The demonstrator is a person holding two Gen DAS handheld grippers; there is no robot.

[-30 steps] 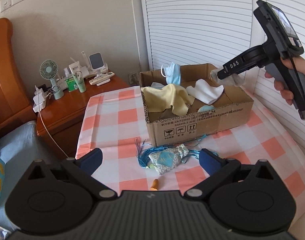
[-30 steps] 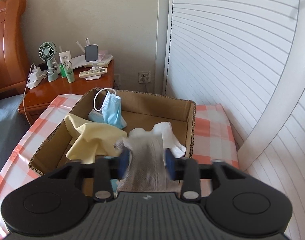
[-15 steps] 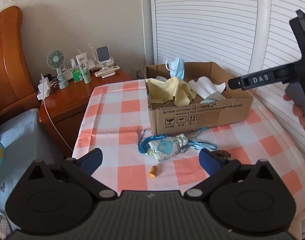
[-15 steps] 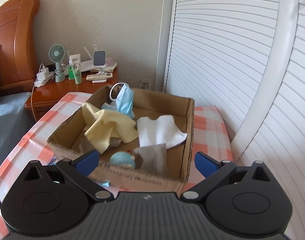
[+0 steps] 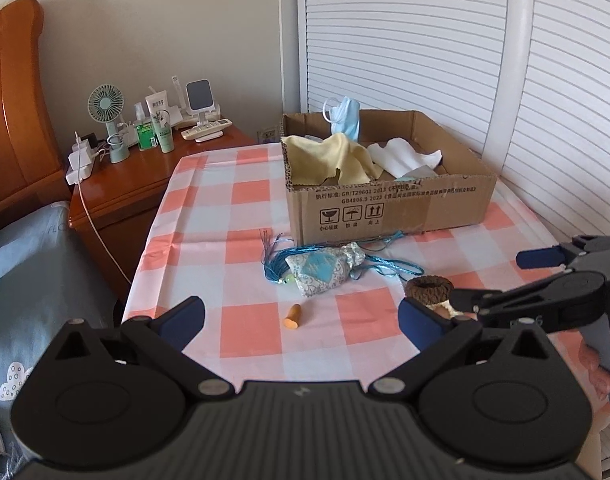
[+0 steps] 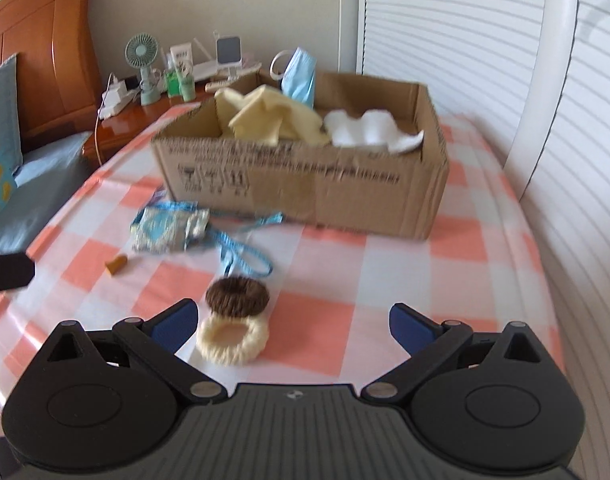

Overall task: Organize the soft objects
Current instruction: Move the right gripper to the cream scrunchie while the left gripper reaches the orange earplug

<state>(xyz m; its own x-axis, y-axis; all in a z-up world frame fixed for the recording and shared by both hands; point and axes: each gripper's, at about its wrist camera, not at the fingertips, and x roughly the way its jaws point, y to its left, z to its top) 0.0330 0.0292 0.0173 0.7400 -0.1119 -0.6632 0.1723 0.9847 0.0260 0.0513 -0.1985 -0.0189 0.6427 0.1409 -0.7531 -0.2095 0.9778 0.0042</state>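
Soft objects lie partly in the cardboard box [image 5: 389, 204] and partly loose on the checked counter [image 5: 241, 192]. Inside the box, a yellow cloth [image 5: 329, 160] drapes over the left part, a white cloth [image 5: 405, 156] lies to its right, and a blue face mask [image 5: 345, 118] hangs over the far wall.

On the counter just in front of the box sits a patterned pouch [image 5: 325, 270] with blue cords [image 5: 385, 268] trailing to either side. A small orange piece [image 5: 293, 316] lies nearer, a little apart from the pouch. To the right, a brown scrunchie [image 6: 237, 296] touches a cream scrunchie [image 6: 231, 338] that lies on its near side.

Right tongs [image 6: 293, 326] are spread wide and empty above the counter, the left finger just beside the cream scrunchie; whether it touches cannot be told. Left tongs [image 5: 301, 320] are also spread wide, holding nothing, with the orange piece showing between the fingers.

A wooden nightstand [image 5: 137, 176] stands far left, carrying a small green fan [image 5: 107, 114] and bottles, beside a bed with blue bedding [image 5: 33, 264].
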